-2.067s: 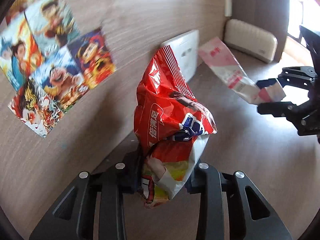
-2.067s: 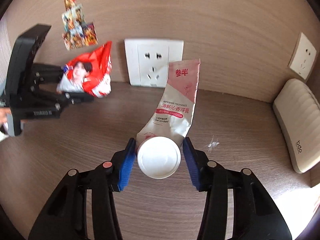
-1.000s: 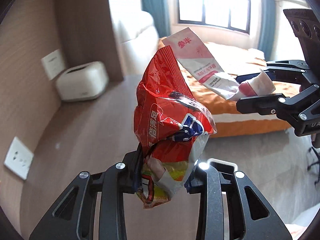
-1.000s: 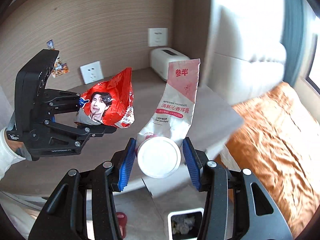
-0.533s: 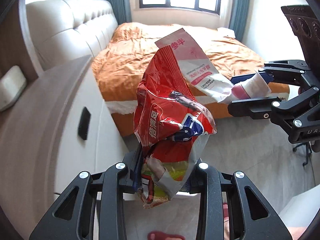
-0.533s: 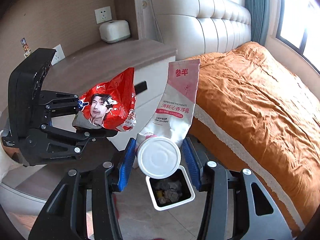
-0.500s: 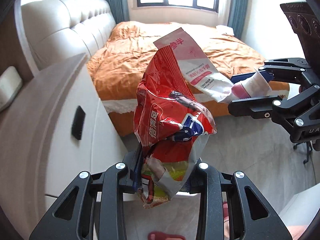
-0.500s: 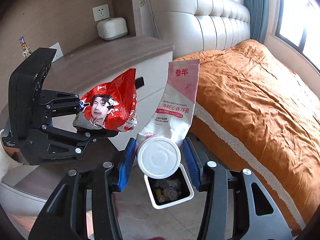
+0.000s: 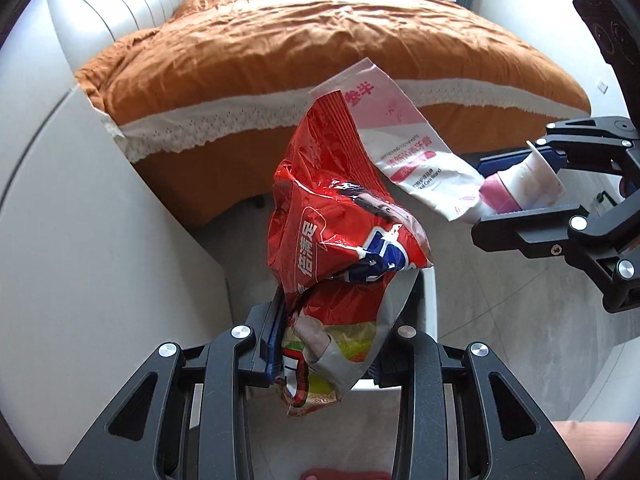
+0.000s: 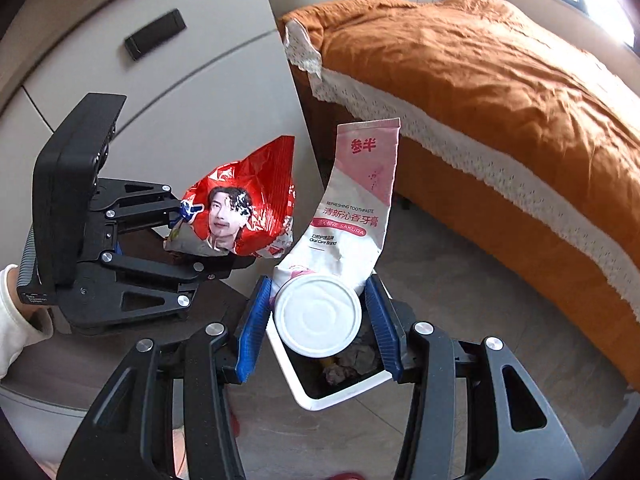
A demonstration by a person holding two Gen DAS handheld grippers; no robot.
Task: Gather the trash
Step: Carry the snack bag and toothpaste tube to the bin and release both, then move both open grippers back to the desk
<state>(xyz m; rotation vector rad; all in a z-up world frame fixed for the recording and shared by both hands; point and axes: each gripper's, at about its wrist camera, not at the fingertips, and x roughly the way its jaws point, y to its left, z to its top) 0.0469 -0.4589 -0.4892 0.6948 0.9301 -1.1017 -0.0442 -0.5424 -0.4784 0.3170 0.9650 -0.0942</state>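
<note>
My left gripper [image 9: 326,346] is shut on a crumpled red snack bag [image 9: 340,224], also in the right wrist view [image 10: 240,216]. My right gripper [image 10: 318,316] is shut on a pink and white toothpaste tube [image 10: 352,216] by its white cap end, also in the left wrist view [image 9: 416,160]. Both are held in the air over a white trash bin [image 10: 316,398] on the floor, which holds crumpled waste. In the left wrist view only the bin's rim [image 9: 430,300] shows behind the bag.
A bed with an orange cover [image 10: 500,92] lies to the right. A white nightstand with a dark handle [image 10: 154,34] stands to the left of the bin. The floor is grey tile [image 9: 500,312]. A red slipper [image 9: 340,474] lies at the bottom edge.
Both grippers have swung away from the nightstand top and tilted down toward the floor. The bin has come closer and now sits right under the toothpaste tube. Both grips are unchanged.
</note>
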